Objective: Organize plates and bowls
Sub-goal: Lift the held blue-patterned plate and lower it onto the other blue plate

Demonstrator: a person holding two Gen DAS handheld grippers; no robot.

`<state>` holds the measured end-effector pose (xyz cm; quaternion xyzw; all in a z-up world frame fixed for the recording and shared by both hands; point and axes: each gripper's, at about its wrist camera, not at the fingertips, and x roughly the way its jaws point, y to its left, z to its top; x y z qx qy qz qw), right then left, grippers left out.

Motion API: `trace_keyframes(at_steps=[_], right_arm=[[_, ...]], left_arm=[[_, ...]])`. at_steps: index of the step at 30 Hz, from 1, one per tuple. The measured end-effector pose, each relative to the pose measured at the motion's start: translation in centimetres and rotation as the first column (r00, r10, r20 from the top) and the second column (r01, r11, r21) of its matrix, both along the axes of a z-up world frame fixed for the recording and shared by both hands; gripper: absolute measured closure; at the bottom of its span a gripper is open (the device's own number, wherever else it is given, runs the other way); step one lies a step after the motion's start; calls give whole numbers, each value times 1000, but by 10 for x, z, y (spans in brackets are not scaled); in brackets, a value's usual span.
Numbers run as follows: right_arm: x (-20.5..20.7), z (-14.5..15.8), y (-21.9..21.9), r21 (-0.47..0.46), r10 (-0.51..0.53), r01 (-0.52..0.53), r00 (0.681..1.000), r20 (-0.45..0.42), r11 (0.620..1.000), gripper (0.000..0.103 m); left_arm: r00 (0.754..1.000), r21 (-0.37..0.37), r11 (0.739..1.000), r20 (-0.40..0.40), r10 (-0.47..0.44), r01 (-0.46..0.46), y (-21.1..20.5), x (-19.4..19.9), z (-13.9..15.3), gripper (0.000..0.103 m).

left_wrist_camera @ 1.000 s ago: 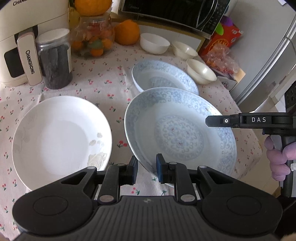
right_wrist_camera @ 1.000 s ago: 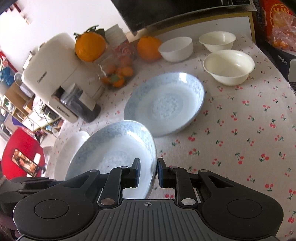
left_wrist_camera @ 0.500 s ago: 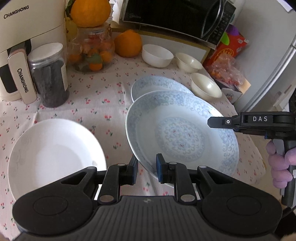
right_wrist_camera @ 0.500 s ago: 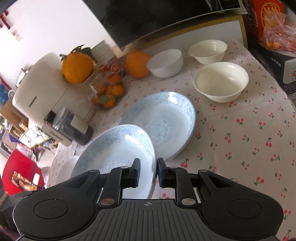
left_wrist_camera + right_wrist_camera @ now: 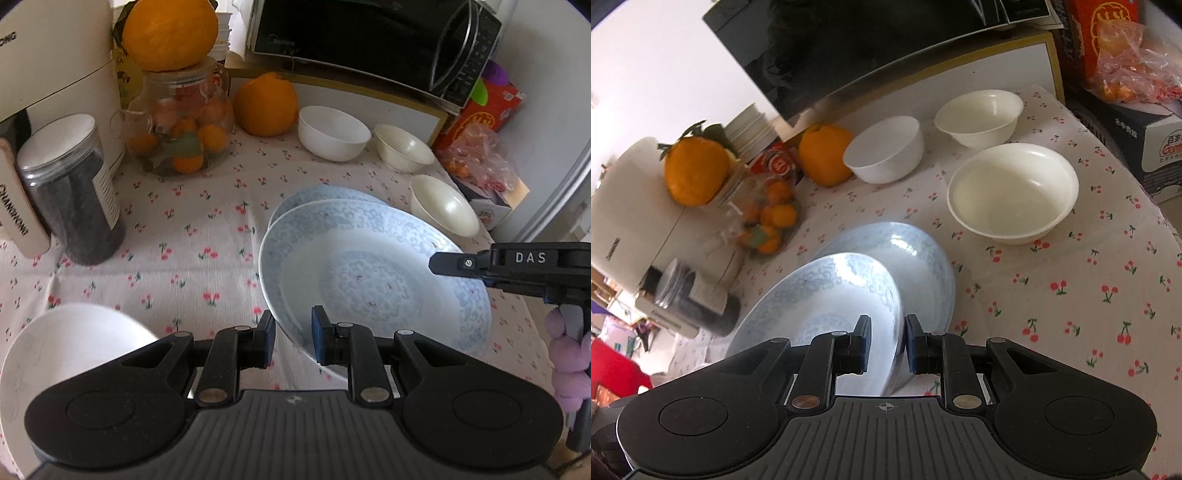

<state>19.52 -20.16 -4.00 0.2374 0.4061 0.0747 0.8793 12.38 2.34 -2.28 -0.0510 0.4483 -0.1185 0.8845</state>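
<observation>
Cherry-print cloth covers the counter (image 5: 207, 236) below a black microwave (image 5: 373, 40).

Left wrist view: the left gripper (image 5: 293, 341) has its jaws narrow, clamped on the near rim of a blue-patterned plate (image 5: 373, 280), which is held tilted over a second blue-patterned plate (image 5: 325, 194) lying on the cloth. Opposite, the right gripper (image 5: 443, 263) grips the far rim. A white plate (image 5: 70, 343) sits left of the carried plate; three white bowls (image 5: 443, 208) stand beyond it.

Right wrist view: the right jaws, likewise narrow, pinch the carried plate's rim, which overlaps the lower plate.

Step in hand, by judgement: stacking. The next move calls for centring the carried plate above the lower one, levelling, lowering, then releasing both jaws together.
</observation>
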Motion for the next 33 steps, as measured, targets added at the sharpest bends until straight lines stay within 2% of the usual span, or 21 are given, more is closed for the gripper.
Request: trace_keyframes(at_steps=[15,23,27,33], right_arm=[[23,-16,1,-58,-43,42,999,-15,997,83],[25,-18,-3,-77,-73,72,997,-13,994,83],[24,-16,-1,-107,-67,67,998,4,992,83],[23,-13,4,-179,-50,54,998,30,982,83]], left_arm=[[998,111,994,59,9,-16,-17,21,-14,85],[997,141,990,71,4,-14,-27,28,-20,85],[997,162,987,83,0,-14,-30,29,-23,85],[993,244,970,114,-35,6,-40,26,-26,84]])
